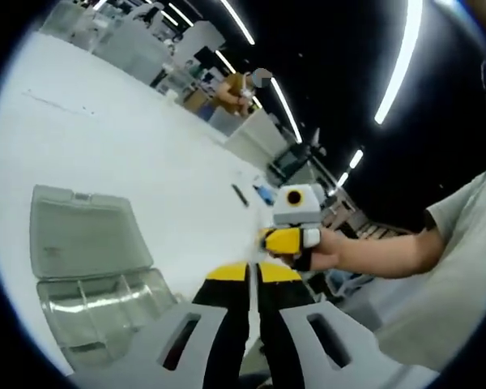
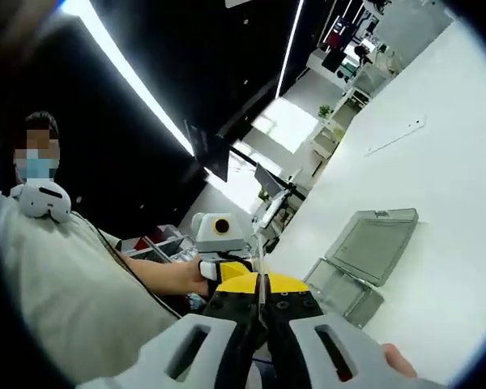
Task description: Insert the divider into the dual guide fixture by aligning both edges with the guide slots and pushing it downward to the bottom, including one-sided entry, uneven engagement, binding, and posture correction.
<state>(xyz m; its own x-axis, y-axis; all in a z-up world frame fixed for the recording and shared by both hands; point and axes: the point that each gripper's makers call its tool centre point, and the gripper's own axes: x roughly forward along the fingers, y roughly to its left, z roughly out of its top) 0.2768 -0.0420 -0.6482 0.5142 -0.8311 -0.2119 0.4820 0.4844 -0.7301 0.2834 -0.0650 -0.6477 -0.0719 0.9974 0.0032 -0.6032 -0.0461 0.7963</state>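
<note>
Both grippers [image 1: 253, 271] [image 2: 261, 284] pinch thin divider [image 2: 260, 258] | clear case [image 1: 89, 275] open | slots indistinct

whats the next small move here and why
Probably lower both claws toward the open clear case on the white table. The left claw and right claw look shut, raised and facing each other beside the case, not over it. What they pinch, if anything, I cannot tell.
</note>
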